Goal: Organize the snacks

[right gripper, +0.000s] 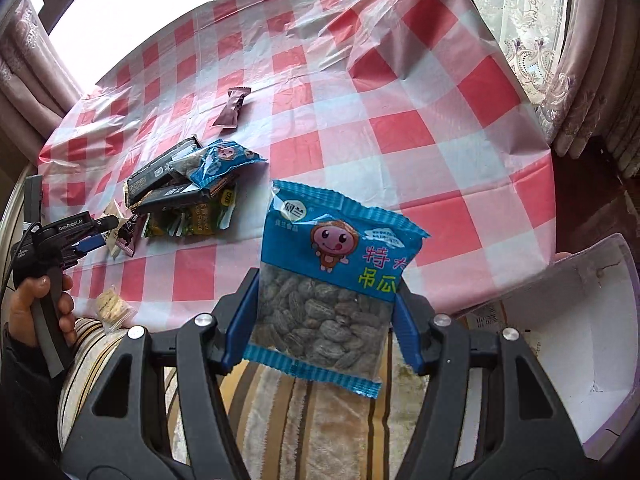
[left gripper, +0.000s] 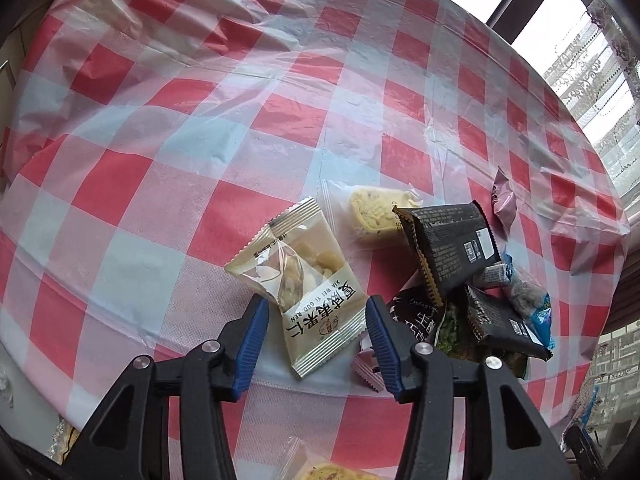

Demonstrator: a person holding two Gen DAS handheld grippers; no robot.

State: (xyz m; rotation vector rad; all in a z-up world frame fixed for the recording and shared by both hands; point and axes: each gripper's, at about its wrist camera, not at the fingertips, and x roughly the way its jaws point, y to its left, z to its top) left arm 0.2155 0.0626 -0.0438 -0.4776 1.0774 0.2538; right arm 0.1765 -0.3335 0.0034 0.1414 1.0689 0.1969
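Observation:
My left gripper (left gripper: pixel 314 312) is open, its blue pads either side of a clear nut packet (left gripper: pixel 298 276) with Chinese print that lies on the checked tablecloth (left gripper: pixel 160 128). To its right is a pile of snacks: a black packet (left gripper: pixel 450 246), a yellow cake in clear wrap (left gripper: pixel 370 216) and a blue packet (left gripper: pixel 532 300). My right gripper (right gripper: pixel 326 292) is shut on a blue packet of seeds (right gripper: pixel 332 280), held above the table's near edge. The pile (right gripper: pixel 188 188) and the left gripper (right gripper: pixel 94 236) show at the left in the right wrist view.
A pink wrapper (right gripper: pixel 232 108) lies alone beyond the pile. A white box (right gripper: pixel 576 320) sits at the lower right off the table. A small cracker packet (right gripper: pixel 112 308) lies at the near edge. A striped cushion (right gripper: pixel 312 420) is below. Curtains and windows ring the table.

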